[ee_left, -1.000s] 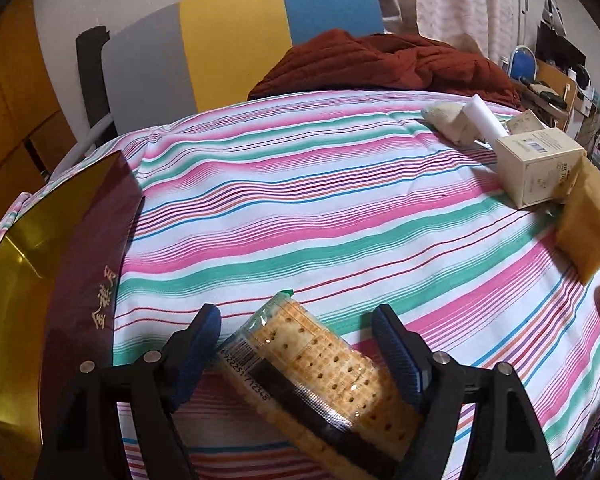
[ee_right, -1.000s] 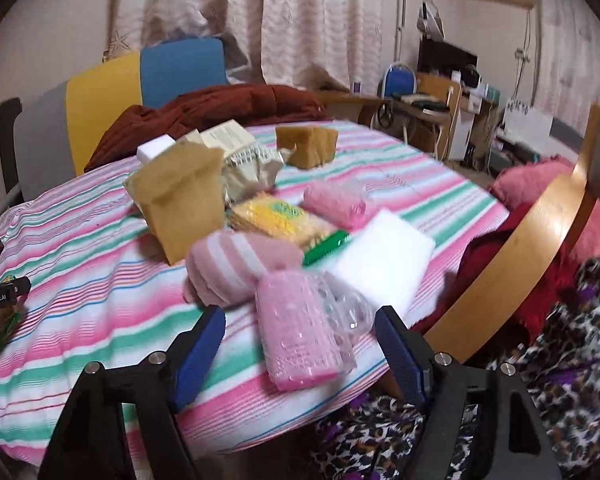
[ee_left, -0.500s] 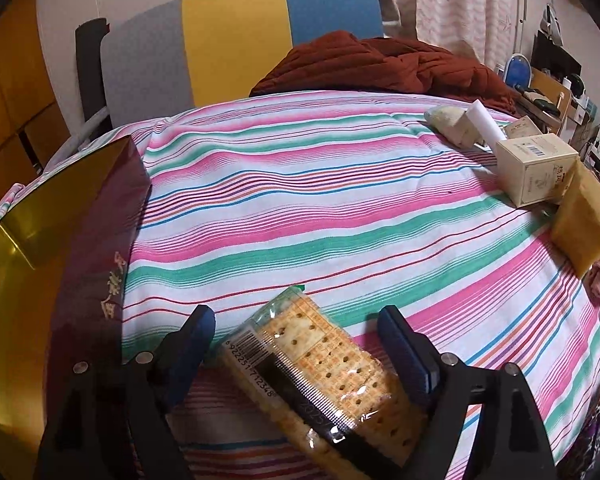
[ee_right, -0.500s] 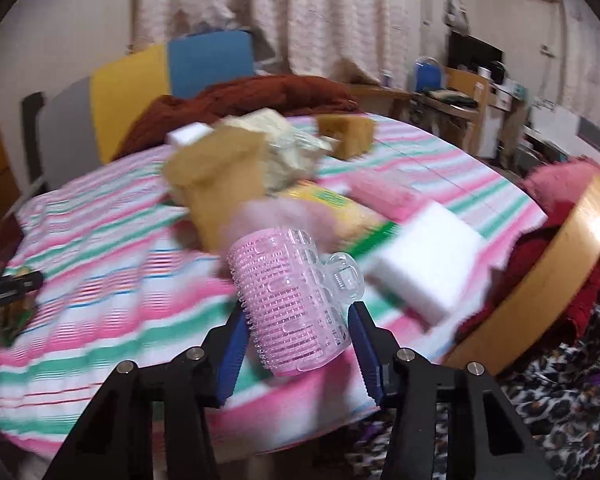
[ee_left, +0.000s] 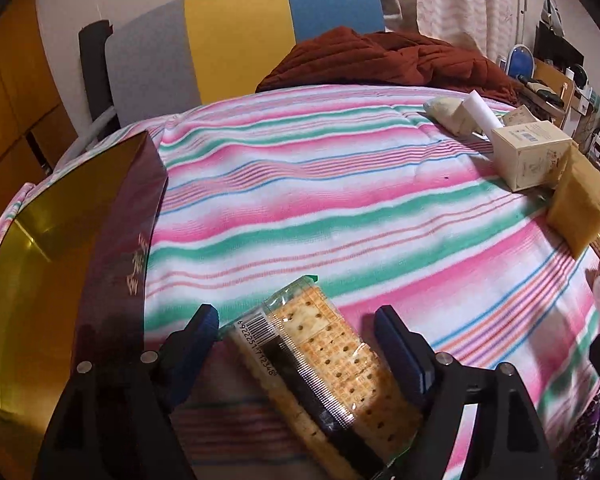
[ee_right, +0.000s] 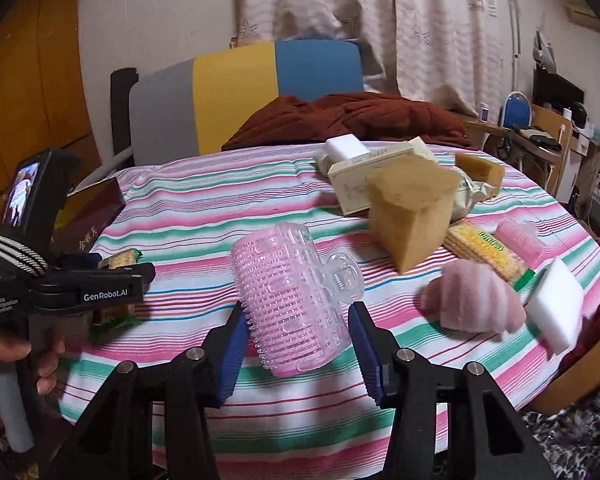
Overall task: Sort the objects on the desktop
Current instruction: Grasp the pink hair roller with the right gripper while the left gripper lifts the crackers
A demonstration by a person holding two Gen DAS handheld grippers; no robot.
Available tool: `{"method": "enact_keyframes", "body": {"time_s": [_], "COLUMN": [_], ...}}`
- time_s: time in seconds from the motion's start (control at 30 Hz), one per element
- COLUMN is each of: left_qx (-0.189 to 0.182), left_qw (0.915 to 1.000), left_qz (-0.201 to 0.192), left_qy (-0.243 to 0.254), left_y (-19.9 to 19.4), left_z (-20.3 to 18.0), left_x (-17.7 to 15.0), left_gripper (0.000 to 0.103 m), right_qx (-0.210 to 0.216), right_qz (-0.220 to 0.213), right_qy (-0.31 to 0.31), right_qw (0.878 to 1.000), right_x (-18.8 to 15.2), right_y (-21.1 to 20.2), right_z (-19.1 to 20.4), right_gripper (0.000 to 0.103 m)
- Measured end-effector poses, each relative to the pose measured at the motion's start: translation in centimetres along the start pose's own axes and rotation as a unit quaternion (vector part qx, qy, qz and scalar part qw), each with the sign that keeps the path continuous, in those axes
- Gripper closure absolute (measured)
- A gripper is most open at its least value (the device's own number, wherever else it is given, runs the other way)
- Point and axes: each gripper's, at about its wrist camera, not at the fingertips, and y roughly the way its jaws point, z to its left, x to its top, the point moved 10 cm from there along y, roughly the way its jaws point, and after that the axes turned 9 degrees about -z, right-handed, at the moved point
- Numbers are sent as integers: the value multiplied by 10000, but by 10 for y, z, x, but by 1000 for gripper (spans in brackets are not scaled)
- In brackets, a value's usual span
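Striped cloth (ee_right: 228, 208); bristly cylindrical roller (ee_right: 292, 300).

You've got a chair (ee_right: 240, 96) with grey, yellow and blue panels behind the striped table (ee_left: 340, 200), star-print curtains (ee_right: 420, 20) on the back wall, orange wood panelling (ee_left: 16, 112) left, cluttered desk (ee_right: 540, 136) far right.

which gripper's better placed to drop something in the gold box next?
Probably left. The left gripper, jaws open around the cracker pack, sits right beside the gold box. The right gripper holds the pink hair roller farther from it.
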Motion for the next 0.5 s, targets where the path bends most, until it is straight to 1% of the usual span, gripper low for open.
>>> {"method": "enact_keyframes", "body": {"time_s": [0.17, 0.27, 0.33, 0.37, 0.43, 0.5], "left_qx": [217, 526, 635, 650, 475, 529], "left_qw": [9995, 9976, 9963, 9962, 9972, 9973], "left_qz": [-199, -429, -529, -497, -296, -212], "left_qy": [-89, -155, -226, -304, -492, -454], "left_y": [-17, -28, -33, -33, -28, -27], "left_z": [5, 14, 20, 23, 27, 28], "left_x": [1, 7, 9, 9, 4, 1], "left_gripper": [24, 24, 24, 24, 24, 24], "right_qx": [23, 67, 96, 113, 135, 159], "right_qz": [23, 31, 31, 33, 28, 8], "right_qy": [5, -4, -17, -27, -49, -62], "right_qw": [10000, 10000, 9999, 9999, 9999, 9999], "right_x": [2, 2, 3, 3, 4, 6], "right_y": [1, 1, 1, 2, 2, 2], "right_z": [1, 3, 5, 7, 10, 12], "right_gripper": [52, 52, 52, 52, 52, 52]}}
